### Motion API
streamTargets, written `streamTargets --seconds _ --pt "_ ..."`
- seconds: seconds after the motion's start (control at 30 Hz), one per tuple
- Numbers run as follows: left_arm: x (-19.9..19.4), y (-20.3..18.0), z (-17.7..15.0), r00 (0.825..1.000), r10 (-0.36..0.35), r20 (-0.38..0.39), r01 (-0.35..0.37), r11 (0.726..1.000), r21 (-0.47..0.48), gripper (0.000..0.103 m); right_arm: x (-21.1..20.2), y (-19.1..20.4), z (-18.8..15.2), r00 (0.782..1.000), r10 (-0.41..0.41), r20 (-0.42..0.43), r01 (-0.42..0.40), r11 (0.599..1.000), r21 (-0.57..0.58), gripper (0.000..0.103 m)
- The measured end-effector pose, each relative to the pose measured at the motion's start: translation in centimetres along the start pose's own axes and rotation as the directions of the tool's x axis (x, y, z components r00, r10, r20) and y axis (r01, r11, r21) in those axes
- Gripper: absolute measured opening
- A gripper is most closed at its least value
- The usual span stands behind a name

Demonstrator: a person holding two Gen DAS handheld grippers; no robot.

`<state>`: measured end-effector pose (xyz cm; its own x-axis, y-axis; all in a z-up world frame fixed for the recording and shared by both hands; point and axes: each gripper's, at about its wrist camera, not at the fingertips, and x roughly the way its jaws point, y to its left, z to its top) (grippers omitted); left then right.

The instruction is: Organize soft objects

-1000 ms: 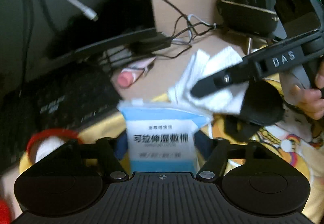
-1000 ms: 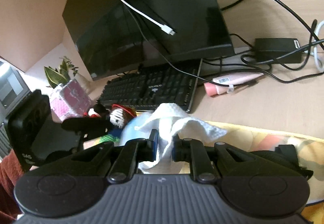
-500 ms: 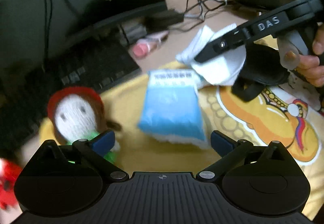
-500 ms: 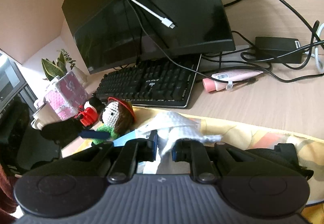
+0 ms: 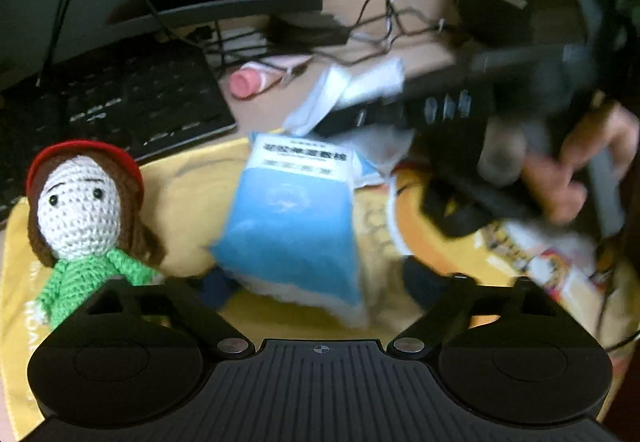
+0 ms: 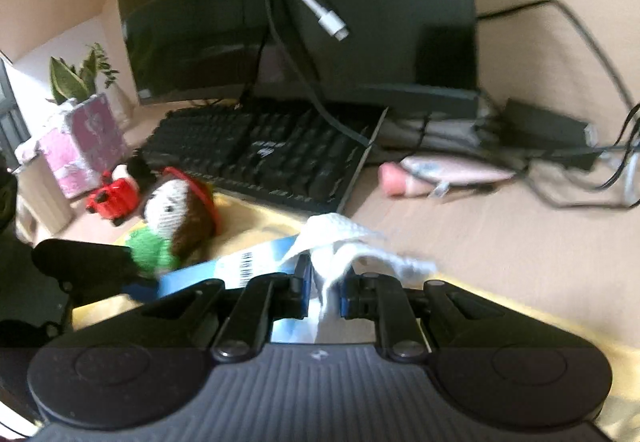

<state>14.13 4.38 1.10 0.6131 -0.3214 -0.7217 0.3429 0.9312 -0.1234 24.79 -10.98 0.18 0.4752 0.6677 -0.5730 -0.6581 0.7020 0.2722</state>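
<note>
A blue-and-white soft pack (image 5: 292, 218) lies on the yellow printed cloth (image 5: 192, 202). Its near end sits between the fingers of my left gripper (image 5: 320, 282), whose jaws are closing; a gap still shows at the right finger. A crochet doll (image 5: 80, 202) with a red hat and green top stands to the left, also seen as the doll (image 6: 176, 214) in the right wrist view. My right gripper (image 6: 325, 282) is shut on a white cloth (image 6: 344, 242) just above the pack's far end. The same white cloth (image 5: 352, 90) hangs from that gripper (image 5: 332, 126) in the left wrist view, blurred.
A black keyboard (image 6: 272, 158) and monitor (image 6: 304, 14) stand behind the yellow cloth. A pink tube (image 6: 432, 178), a power brick (image 6: 544, 126) and tangled cables lie at the back right. A red toy (image 6: 114, 198) and a pink box with a plant (image 6: 84, 146) are at the left. A person's hand (image 5: 560, 182) holds the right gripper.
The left gripper let go of the blue pack, which now lies flat on the yellow cloth, opened wide, then narrowed around its near end. The right gripper shifted with the white cloth still pinched.
</note>
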Motion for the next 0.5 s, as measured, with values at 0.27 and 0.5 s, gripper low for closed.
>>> streamTargets --seconds 0.27,0.5 --pt "-3.1 0.4 1.9 0.992 -0.011 0.123 0.013 1.0 -0.015 0.086 -0.8 -0.2 -0.5 0.986 0.166 -0.018 -0.161 0.976 0.146 0.015" --pt "-4.5 -1.4 3.5 0.987 0.007 0.159 -0.027 0.992 0.125 0.091 -1.2 -1.2 -0.3 0.955 0.296 0.006 -0.287 0.921 0.263 0.013"
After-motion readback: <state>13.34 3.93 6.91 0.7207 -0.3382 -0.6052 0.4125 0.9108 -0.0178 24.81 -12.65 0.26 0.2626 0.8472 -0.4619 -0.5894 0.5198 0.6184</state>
